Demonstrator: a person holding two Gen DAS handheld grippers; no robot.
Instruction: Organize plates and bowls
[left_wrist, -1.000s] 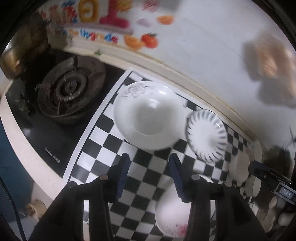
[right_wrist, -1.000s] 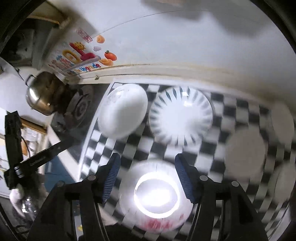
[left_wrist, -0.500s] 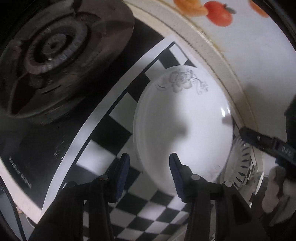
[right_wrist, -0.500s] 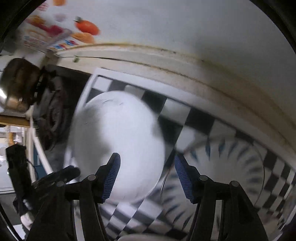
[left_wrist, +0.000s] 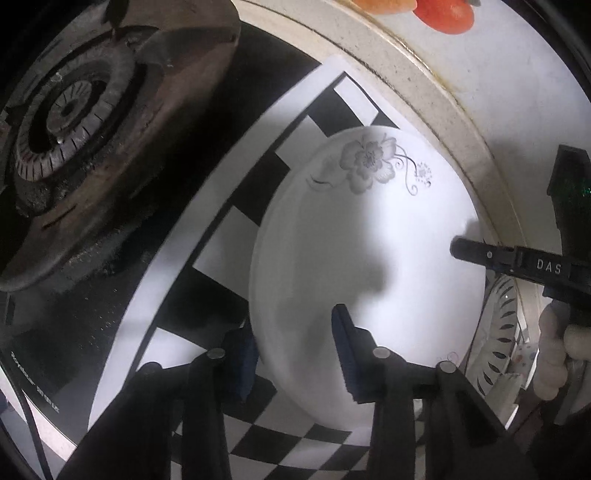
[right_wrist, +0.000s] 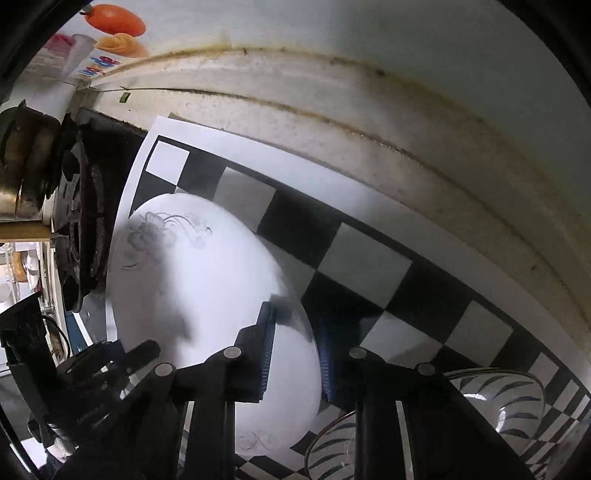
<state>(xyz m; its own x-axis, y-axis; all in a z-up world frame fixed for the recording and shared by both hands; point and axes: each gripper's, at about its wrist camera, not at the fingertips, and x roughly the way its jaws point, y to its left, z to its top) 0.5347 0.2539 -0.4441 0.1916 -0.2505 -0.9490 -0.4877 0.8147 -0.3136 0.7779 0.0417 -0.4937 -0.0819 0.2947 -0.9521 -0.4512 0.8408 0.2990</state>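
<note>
Two sets of jaws are working on one dish, and I am reading this as the pick-up step of the sorting: taking the flowered plate (left_wrist: 369, 240) by its rim from opposite sides. Nearest to me, my left gripper (left_wrist: 295, 343) is straddling the rim closest to it, with one pad tucking just outside and partly below the edge while the other is sitting over the white inner slope. Its jaws have just been closing, and the rim is lying between them. I cannot tell whether the pads are pressing yet. My right gripper (right_wrist: 295, 354) is doing the same at the opposite rim, one pad over the inside and one outside. Its jaws have also just been closing with the rim between them, and here too I cannot tell whether they are biting.

The plate is lying flat on the checkered mat (right_wrist: 369, 258), well short of the stove burner (left_wrist: 74, 110) beyond it. The striped glass dish (right_wrist: 498, 398) is sitting just beside the plate on my right gripper's side, its edge nearly touching.

Next, I am judging, both grips are needing to firm up evenly before any lift, and the lift is wanting to stay level so that the glazed rim is not slipping out or clipping the striped dish
</note>
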